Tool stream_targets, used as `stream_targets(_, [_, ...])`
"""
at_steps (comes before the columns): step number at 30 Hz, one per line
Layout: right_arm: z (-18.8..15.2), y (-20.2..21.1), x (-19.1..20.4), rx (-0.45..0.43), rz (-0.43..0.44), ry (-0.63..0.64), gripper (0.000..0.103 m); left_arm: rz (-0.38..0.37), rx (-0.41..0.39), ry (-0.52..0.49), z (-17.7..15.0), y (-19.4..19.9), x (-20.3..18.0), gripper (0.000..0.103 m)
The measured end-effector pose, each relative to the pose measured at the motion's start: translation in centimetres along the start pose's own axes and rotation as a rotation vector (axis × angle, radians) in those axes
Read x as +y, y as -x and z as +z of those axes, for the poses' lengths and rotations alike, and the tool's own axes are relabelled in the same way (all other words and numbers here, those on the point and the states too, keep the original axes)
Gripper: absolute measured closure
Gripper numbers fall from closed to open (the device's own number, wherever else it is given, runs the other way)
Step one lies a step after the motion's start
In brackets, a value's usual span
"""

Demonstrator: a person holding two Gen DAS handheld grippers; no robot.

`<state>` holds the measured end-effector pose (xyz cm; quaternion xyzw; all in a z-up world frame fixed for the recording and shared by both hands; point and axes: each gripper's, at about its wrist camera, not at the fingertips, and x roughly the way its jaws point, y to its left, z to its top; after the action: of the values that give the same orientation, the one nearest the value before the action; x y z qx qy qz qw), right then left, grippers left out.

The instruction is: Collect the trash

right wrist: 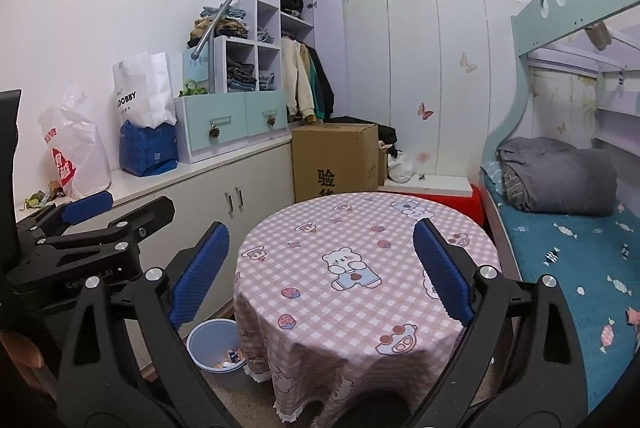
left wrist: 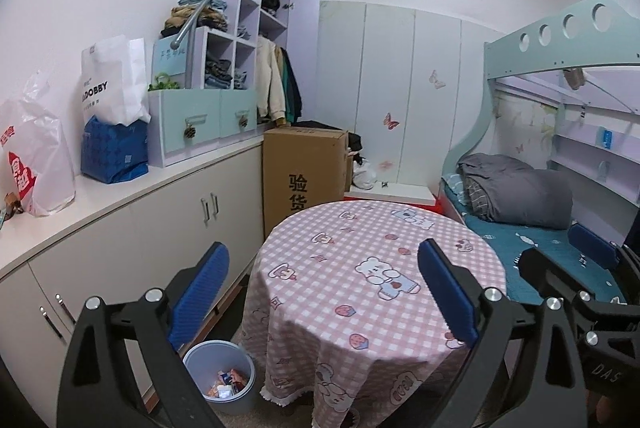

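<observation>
Both grippers, left (left wrist: pixel 323 292) and right (right wrist: pixel 321 272), spread wide and empty; wastebasket (left wrist: pixel 219 374) sits lower left, nearer the left fingers (left wrist: pixel 200 294).

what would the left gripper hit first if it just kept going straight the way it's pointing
Probably the round table: the open left gripper is empty, aimed slightly downward, and its pink checked tablecloth fills the gap between the fingers. Depth is hard to judge, though nothing nearer shows in that line.

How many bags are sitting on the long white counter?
3: a red-printed plastic bag farthest left, a blue bag beside it, and a white paper bag standing in the blue one. More may be hidden.
</observation>
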<state>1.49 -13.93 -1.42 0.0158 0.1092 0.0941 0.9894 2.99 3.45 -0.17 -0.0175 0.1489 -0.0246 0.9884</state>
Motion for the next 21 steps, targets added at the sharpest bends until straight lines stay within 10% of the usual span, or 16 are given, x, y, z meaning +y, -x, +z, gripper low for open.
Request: stream_targets(21, [-0.1,1.3,0.0,-0.026,-0.025,0.01,0.011,-0.004,-0.027,-0.029,0.4,1.4,-1.2,0.009])
